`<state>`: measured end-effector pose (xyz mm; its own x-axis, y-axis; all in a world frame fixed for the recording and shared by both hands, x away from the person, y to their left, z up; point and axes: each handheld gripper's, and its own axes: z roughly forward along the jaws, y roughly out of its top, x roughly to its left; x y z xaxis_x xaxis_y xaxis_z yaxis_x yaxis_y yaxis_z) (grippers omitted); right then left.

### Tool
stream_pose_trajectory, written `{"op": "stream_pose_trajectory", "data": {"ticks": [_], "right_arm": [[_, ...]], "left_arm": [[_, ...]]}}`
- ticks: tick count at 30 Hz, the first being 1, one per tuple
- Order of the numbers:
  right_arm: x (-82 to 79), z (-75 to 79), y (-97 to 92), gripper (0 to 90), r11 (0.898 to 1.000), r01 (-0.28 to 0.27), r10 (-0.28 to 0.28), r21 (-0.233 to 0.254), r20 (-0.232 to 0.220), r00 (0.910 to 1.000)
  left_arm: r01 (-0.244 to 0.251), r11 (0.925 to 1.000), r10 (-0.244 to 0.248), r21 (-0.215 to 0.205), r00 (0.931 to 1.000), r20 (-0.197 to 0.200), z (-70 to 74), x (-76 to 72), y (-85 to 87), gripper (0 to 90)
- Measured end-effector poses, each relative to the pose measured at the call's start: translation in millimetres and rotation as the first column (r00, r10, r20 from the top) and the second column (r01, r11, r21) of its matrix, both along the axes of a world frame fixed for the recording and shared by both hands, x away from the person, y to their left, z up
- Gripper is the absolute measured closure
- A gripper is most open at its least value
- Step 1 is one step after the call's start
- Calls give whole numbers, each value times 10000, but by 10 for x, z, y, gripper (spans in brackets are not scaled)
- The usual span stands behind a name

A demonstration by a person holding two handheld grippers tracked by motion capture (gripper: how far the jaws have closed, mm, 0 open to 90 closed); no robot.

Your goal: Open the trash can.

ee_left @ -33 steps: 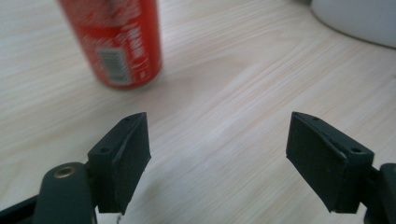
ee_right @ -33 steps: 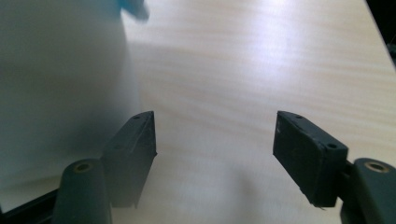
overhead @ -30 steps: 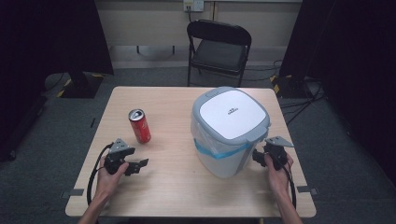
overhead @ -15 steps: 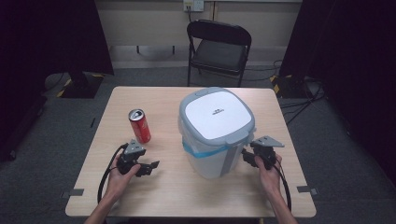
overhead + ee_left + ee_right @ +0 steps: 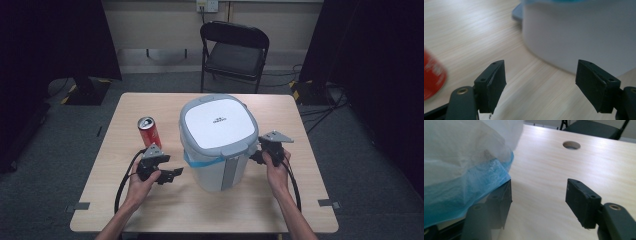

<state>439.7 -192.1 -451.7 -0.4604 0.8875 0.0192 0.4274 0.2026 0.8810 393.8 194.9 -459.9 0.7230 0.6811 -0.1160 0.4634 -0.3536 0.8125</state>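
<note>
**High view: 1 lidded bin, mid-table**

I log 1 white bin [image 5: 218,142], closed under a flat lid and lined with a blue bag, standing mid-table [image 5: 280,210] between my grippers. I judge it bulky, stiff, light and smooth-walled; the rim looks best to grip. Left gripper [image 5: 175,173]: jaws wide apart, empty. Right gripper [image 5: 253,156]: jaws just opening, apart, against the liner. 1 red can [image 5: 148,132], 1 chair [image 5: 235,52].

I am seeing a small dark mark printed at the middle of the white bin lid [image 5: 218,121], too small for me to read. The red can [image 5: 148,132] is showing pale lettering, blurred beyond reading. Nothing else is carrying legible text.
</note>
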Motion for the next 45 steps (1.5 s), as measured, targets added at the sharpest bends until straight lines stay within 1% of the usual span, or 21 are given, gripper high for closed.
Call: {"op": "stream_pose_trajectory", "data": {"ticks": [2,4,6,7,9,12,17,18,21,23,25,27,31,34,36,37,38,39,42,44,45], "right_arm": [[48,35,40,498,9998,-128,125,118,272,9996],[78,49,74,546,9982,-428,420,411,185,9989],[80,41,115,613,9889,-1221,1210,847,183,9925],[71,42,134,625,9841,-1476,1460,989,233,9890],[48,43,186,653,9827,-1733,1714,659,329,9846],[2,50,280,789,9729,-2237,2217,590,385,9744],[-89,72,405,781,9535,-2985,2973,413,326,9542],[-89,72,405,781,9535,-2985,2973,413,326,9542],[-57,69,445,598,9676,-2517,2513,213,227,9677],[-54,68,382,369,9818,-1899,1899,-7,54,9818],[-110,54,290,216,9839,-1785,1783,-131,-170,9838],[-214,36,210,241,9893,-1417,1401,-352,-448,9891],[-514,-4,90,213,9912,-1003,961,-868,-505,9941],[-664,-43,48,210,9912,-1101,1065,-740,-504,9930],[-860,-95,35,240,9918,-1103,1069,-651,-537,9928],[-907,-107,32,199,9903,-1296,1265,-493,-627,9900],[-947,-115,31,164,9875,-1555,1529,-275,-786,9851],[-976,-119,42,171,9853,-1697,1676,-213,-778,9828],[-1013,-102,102,199,9875,-1503,1474,-474,-601,9872],[-985,-81,122,170,9895,-1307,1275,-611,-534,9904],[-966,-78,120,140,9889,-1306,1270,-709,-534,9905]], "left_arm": [[36,9997,-34,-243,10000,83,9,-4,-61,239],[224,9995,-222,-229,9997,99,9,-9,-103,239],[127,9999,-127,4,9998,171,10,-30,-108,225],[236,9996,-236,-122,9997,46,7,-29,-76,213],[513,9984,-514,-257,9987,-34,15,-43,-8,265],[569,9984,-569,-43,9983,-115,32,-83,65,254],[730,9949,-775,-698,9949,-643,-25,-187,250,231],[730,9949,-775,-698,9949,-643,-25,-187,250,233],[630,9966,-652,-524,9970,-408,-5,-257,224,238],[519,9972,-543,-541,9976,-437,-10,-256,217,236],[489,9972,-514,-559,9977,-443,-15,-246,183,214],[394,9986,-405,-342,9986,-331,-13,-231,132,169],[599,9973,-615,-426,9974,-375,-21,-228,30,158],[683,9967,-701,-443,9967,-413,-25,-218,-36,144],[705,9965,-723,-447,9966,-400,-24,-212,-120,128],[823,9963,-827,-231,9964,-171,-21,-206,-202,123],[823,9963,-827,-231,9964,-171,-21,-206,-202,120],[799,9966,-797,216,9968,-84,-52,-180,-289,119],[952,9954,-949,96,9952,-249,-84,-154,-308,149],[693,9974,-691,187,9976,-96,-67,-153,-263,197],[538,9986,-538,-9,9984,-148,-59,-146,-222,235]]}}
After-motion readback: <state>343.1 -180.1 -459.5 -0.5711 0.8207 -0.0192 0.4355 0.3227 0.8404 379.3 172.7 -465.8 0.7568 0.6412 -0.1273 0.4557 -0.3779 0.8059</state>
